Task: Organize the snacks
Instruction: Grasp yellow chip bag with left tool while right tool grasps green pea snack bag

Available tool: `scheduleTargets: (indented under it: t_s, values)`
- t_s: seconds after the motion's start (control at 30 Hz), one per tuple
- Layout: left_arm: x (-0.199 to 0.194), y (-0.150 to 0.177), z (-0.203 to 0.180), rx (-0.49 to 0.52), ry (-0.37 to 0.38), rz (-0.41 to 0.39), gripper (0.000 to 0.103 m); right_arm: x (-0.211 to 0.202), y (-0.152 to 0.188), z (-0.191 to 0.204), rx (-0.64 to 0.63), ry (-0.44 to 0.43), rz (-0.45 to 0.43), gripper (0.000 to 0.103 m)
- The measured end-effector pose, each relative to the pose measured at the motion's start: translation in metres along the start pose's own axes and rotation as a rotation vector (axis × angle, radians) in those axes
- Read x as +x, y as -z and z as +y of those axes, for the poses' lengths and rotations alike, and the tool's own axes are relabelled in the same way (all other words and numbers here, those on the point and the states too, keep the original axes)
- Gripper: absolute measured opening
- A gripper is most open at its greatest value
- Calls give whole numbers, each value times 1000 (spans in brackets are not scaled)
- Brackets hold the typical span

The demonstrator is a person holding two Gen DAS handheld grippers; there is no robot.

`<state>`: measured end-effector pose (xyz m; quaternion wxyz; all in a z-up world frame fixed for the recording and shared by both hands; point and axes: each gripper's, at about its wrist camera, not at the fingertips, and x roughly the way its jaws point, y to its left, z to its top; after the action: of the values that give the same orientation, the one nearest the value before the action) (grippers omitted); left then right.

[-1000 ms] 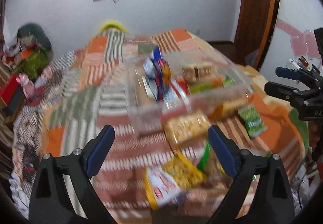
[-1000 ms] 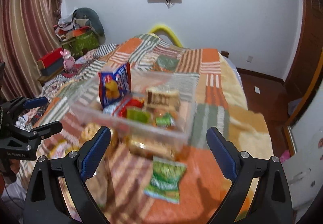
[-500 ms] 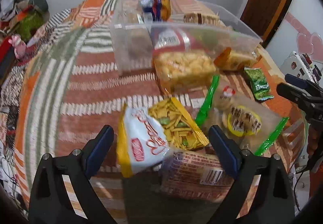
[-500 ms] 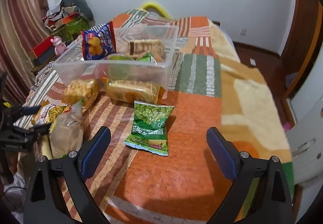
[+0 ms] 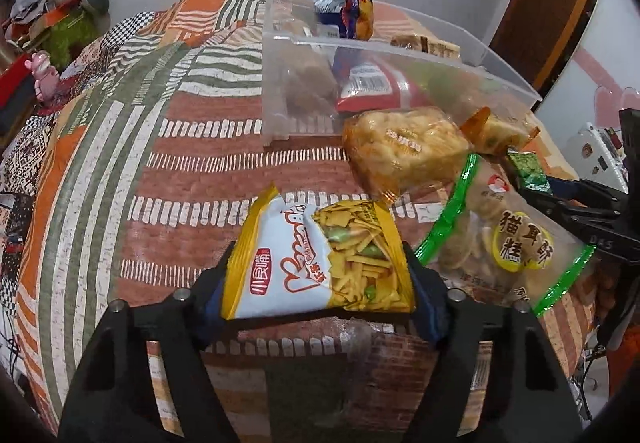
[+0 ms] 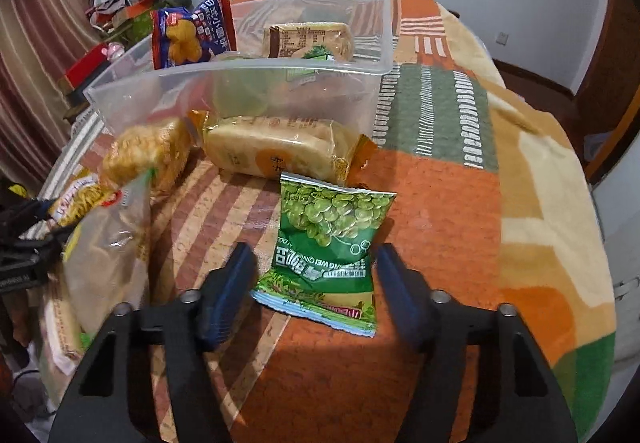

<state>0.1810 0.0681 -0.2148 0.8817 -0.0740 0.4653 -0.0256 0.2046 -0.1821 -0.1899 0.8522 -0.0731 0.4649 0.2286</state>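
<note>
A clear plastic bin on the quilted bed holds several snack packs, also in the right wrist view. My left gripper has both pads pressed against a yellow-and-white chip bag. My right gripper stands around a green pea snack bag with gaps beside both pads. A corn snack pack, an orange-wrapped cake pack and a green-edged biscuit bag lie in front of the bin.
A brown wrapped pack lies under my left gripper. The quilt covers the bed. Clutter and a red box sit at the far left. A wooden door stands at the right.
Both grippers dropped toward the bed and narrowed. The left closed onto the chip bag; the right came down around the green pea bag.
</note>
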Motion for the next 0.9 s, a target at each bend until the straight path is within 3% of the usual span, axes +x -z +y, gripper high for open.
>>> scheduleTargets:
  t_s: [0.23, 0.4, 0.9]
  values:
    - [-11, 0, -1, 32, 19, -20, 58, -9, 2, 4, -20, 12, -27, 35]
    - [-20, -1, -3, 35, 24, -31, 56, -18, 2, 3, -11, -4, -47, 30]
    - [-73, -26, -16, 65, 10, -183, 55, -58, -12, 7, -7, -3, -163, 29]
